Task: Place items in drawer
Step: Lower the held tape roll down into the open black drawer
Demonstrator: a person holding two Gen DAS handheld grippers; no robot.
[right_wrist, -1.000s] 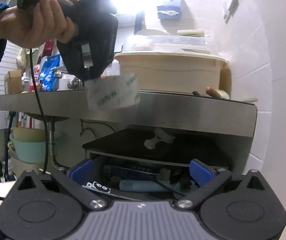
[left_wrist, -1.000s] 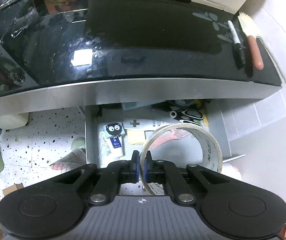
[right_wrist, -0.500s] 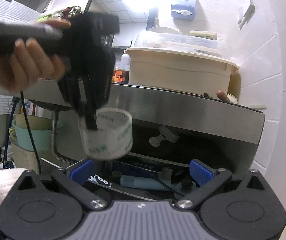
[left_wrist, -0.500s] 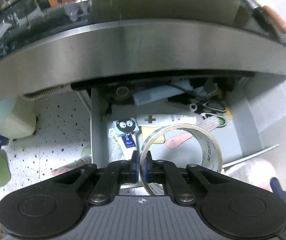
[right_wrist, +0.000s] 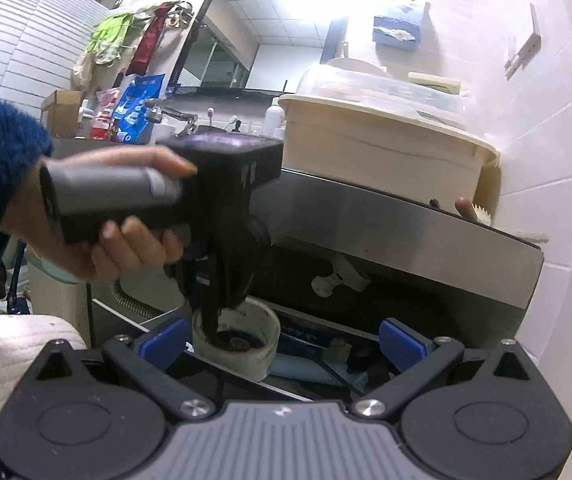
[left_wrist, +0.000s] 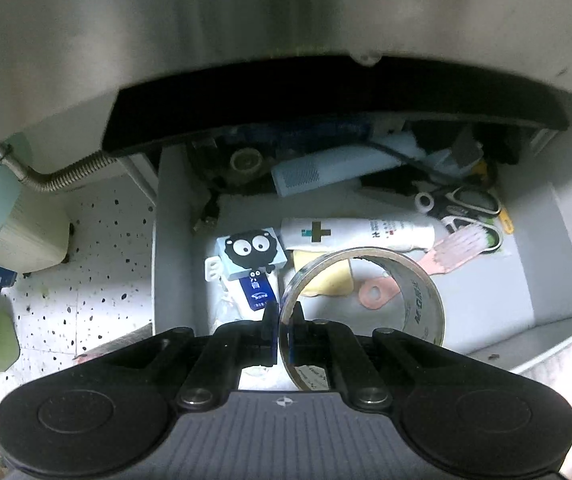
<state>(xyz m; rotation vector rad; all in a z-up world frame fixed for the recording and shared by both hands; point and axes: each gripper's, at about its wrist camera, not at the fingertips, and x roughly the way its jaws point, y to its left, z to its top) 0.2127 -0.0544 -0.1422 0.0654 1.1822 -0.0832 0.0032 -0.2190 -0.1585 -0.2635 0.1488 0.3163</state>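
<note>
The left hand-held gripper (left_wrist: 283, 332) is pinching the wall of the tape roll (left_wrist: 366, 312), holding it just above the open drawer (left_wrist: 526, 272). The right hand-held gripper (right_wrist: 281, 338) is waiting spread wide and empty. The roll looks light, stiff and slick. The steel bench (left_wrist: 245, 20) edge is overhanging closely; open floor is lying right of the cartoon box (left_wrist: 251, 248)

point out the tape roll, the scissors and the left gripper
tape roll (left_wrist: 422, 312), left wrist view, on the printed inner wall of the ring
scissors (left_wrist: 472, 200), left wrist view, on the black handle loop
left gripper (left_wrist: 284, 330), left wrist view, between the fingertips clamping the roll's wall
</note>
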